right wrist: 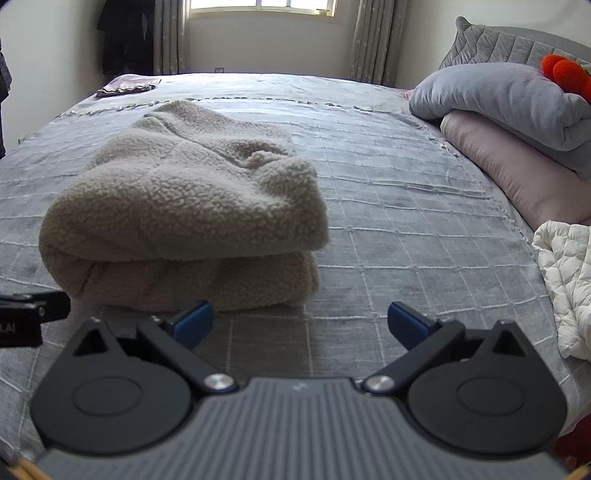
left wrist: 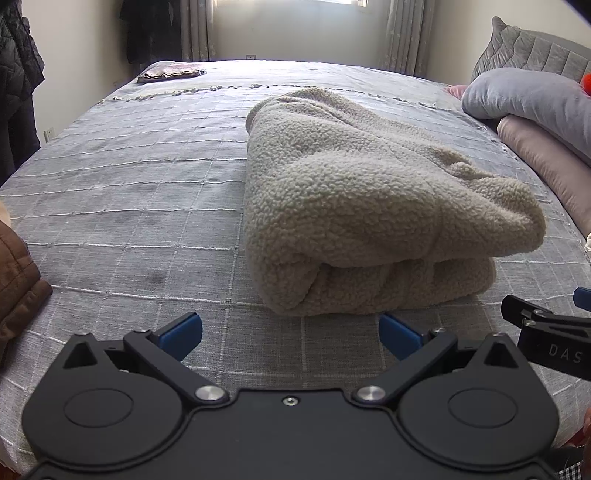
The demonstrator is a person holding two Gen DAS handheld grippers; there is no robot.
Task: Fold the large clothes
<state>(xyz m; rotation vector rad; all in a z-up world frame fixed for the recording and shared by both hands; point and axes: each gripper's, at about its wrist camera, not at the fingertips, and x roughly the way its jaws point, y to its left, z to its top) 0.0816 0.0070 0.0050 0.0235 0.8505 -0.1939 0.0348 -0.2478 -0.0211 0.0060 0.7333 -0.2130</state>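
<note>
Bed (left wrist: 129, 192) | folded fleece (left wrist: 362, 206) | both grippers spread, empty | right view only: white quilt (right wrist: 565, 280)

Soft window (right wrist: 262, 5) backlight, fisheye-bowed edges

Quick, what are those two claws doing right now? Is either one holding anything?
Left claw: open, holding nothing, just short of the folded fleece garment.
Right claw: open, holding nothing, also just in front of the garment.

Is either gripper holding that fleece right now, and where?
Nothing is held. The left gripper and right gripper are both open, short of the folded fleece garment on the bed.
</note>
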